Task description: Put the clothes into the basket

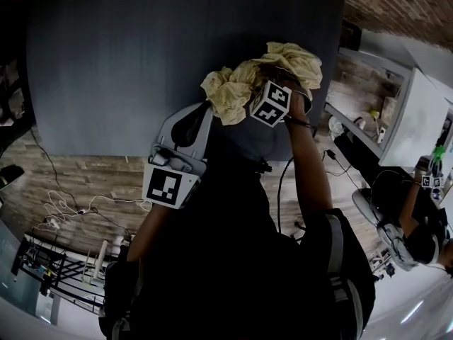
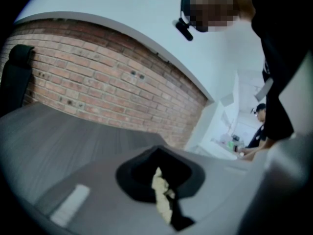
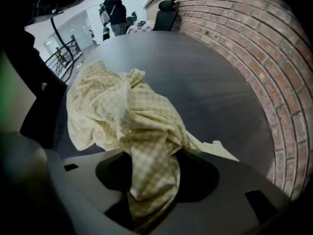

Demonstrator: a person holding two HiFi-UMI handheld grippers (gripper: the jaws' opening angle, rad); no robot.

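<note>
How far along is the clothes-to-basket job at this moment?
Done: nothing visibly; no basket shows in any view. In hand: the yellow checked cloth lies bunched on the dark table, a fold gathered in the right tool, a strip in the left tool. Still to do: lift it and carry it to the basket.

Dark table [image 1: 141, 62] beside a brick wall [image 3: 234, 28] — black chair [image 3: 165, 14] at its end, white floor cables [image 1: 64, 207].

Yellow cloth [image 1: 297, 57] buries the right gripper [image 1: 278, 76] tips.
</note>
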